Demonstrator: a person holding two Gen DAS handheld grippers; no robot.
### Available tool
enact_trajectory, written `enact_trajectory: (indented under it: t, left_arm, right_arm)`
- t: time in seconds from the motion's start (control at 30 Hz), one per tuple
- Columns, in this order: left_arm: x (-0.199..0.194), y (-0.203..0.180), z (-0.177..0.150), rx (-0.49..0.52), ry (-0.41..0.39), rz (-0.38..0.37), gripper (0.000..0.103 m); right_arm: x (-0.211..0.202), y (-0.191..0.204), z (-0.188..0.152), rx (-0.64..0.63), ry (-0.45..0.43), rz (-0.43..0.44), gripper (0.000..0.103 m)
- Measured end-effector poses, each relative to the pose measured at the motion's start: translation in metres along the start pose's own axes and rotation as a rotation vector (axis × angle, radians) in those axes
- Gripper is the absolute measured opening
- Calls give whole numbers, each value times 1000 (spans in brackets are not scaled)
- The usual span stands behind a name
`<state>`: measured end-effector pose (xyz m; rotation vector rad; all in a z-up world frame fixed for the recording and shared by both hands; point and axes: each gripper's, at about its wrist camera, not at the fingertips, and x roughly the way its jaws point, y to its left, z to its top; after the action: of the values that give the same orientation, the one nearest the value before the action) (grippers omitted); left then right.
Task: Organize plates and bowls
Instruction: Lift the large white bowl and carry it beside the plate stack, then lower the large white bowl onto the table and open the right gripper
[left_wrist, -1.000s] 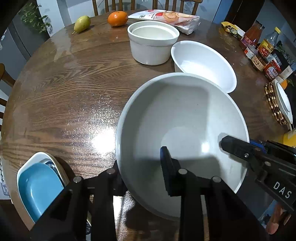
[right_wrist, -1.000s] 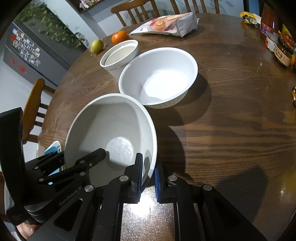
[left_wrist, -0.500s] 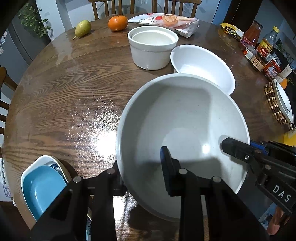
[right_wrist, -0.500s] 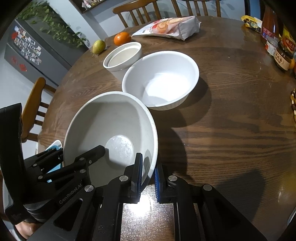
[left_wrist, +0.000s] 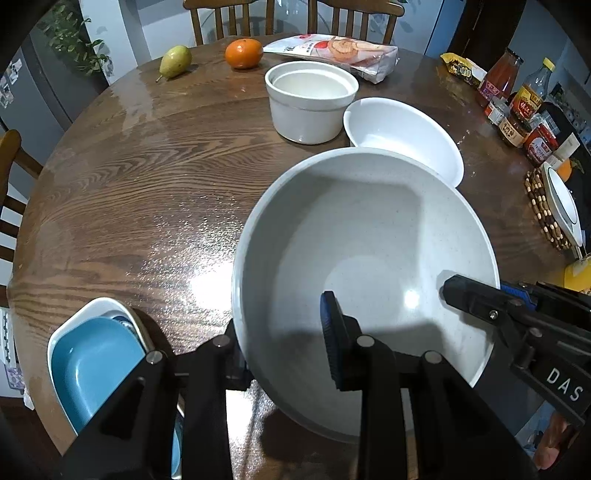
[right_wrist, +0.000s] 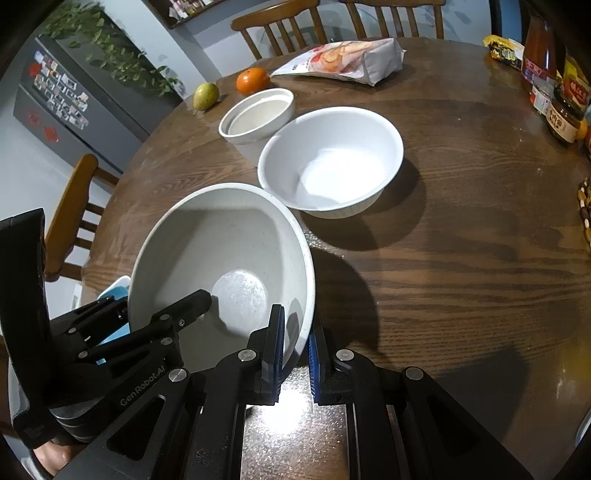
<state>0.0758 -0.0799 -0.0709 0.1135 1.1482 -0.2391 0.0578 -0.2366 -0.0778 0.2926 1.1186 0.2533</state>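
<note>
At lower centre, both the left gripper (left_wrist: 284, 343) and right gripper (right_wrist: 295, 347) clamp the speckled bowl (left_wrist: 369, 266) by its rim; likely heavy, glazed-slick, breakable; opposite rim holds suit it.

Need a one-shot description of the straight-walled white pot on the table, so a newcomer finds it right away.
Start at the round wooden table and look to its far side, where an orange sits beside a snack bag. Just in front of them stands the white pot, next to a sloping white bowl. Unlike the bowls, its walls rise straight and its rim has a stepped inner ledge.
</note>
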Motion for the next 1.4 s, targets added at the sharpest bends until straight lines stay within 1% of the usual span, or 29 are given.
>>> enact_trajectory:
  t: [0.43,0.63,1.03,1.4]
  left_arm:
    - [-22,16,-16,-49,-40,25,28]
    - [-28,21,-25,-60,-44,33,27]
    - [-21,20,-46,-57,4,27,27]
    - [-18,10,-58,-37,17,17,29]
  right_arm:
    - [-9,22,-7,-61,-15,19,13]
    - [-9,29,-11,-78,-11,23,13]
    - [0,33,-29,-82,47,17,13]
    - [-3,28,-45,-65,47,-1,13]
